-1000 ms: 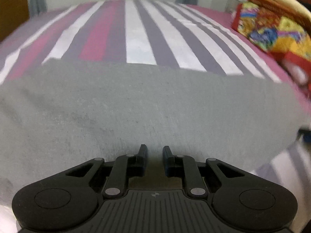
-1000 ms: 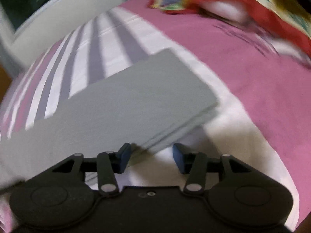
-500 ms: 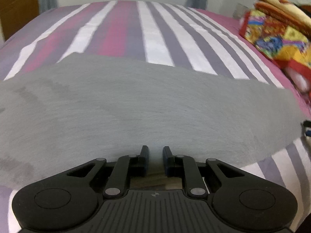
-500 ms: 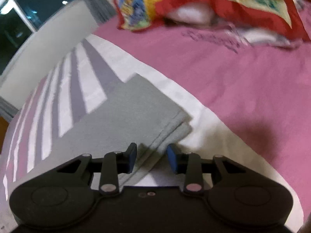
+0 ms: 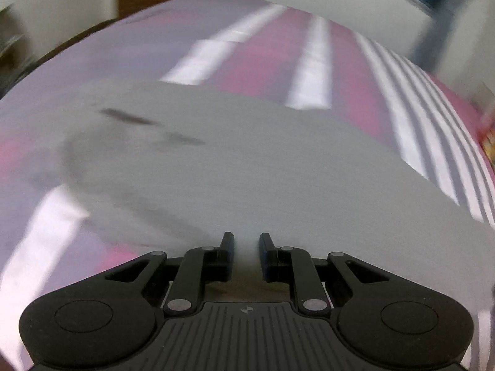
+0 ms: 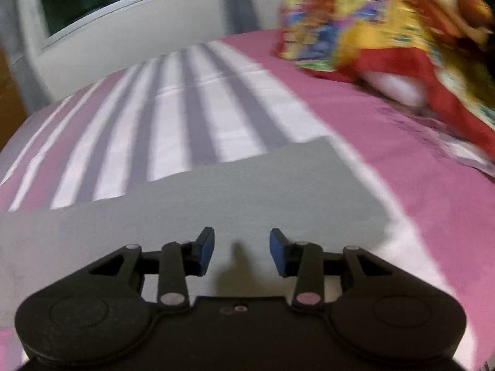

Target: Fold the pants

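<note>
Grey pants (image 6: 198, 204) lie flat on striped bedsheet (image 6: 173, 117), folded end toward pink right side of bed, near patchwork quilt (image 6: 386, 31).

Left gripper (image 5: 246, 241): jaws narrow, gap visible, over fabric; we cannot tell if cloth is pinched.

Right gripper (image 6: 242, 241): jaws wide, holding nothing, over pants.

We judge fabric soft, light, limp, layers prone to slide. We would take hold at edge corners, pinching all layers together.

One pair of grey pants (image 5: 278, 170), one striped bedsheet (image 6: 173, 117), one colourful blanket (image 6: 371, 31), two grippers (image 5: 246, 244) (image 6: 242, 247)
</note>
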Demonstrator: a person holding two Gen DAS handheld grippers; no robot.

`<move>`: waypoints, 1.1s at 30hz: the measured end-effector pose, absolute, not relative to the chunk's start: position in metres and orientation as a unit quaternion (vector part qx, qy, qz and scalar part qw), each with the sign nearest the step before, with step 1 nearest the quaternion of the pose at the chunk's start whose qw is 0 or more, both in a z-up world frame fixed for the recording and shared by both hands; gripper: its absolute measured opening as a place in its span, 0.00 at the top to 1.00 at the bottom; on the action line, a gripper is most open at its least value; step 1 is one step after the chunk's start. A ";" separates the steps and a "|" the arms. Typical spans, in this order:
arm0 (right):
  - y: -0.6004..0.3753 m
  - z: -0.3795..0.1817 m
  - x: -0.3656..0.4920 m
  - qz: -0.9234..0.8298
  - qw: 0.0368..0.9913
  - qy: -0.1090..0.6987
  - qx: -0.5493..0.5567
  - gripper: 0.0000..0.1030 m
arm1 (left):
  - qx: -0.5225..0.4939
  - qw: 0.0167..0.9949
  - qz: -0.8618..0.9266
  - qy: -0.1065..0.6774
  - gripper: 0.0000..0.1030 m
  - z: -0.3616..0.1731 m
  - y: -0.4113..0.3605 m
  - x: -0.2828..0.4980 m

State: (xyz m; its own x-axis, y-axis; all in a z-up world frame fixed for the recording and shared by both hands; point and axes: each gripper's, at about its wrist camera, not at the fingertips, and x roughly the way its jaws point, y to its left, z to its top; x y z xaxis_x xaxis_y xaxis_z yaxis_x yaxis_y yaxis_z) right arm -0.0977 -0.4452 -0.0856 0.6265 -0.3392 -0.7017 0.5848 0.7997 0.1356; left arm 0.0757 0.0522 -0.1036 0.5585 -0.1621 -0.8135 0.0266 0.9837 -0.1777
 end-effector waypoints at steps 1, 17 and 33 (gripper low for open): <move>-0.436 -0.088 -0.089 -0.242 0.886 0.350 0.185 0.63 | -0.087 0.880 -0.039 0.466 0.84 -0.104 0.068 0.077; -0.384 -0.114 -0.065 -0.184 0.880 0.396 0.190 0.62 | -0.220 0.845 0.017 0.487 0.84 -0.136 0.150 0.103; -0.395 -0.118 -0.066 -0.196 0.877 0.397 0.188 0.54 | -0.252 0.831 0.028 0.494 0.76 -0.139 0.149 0.096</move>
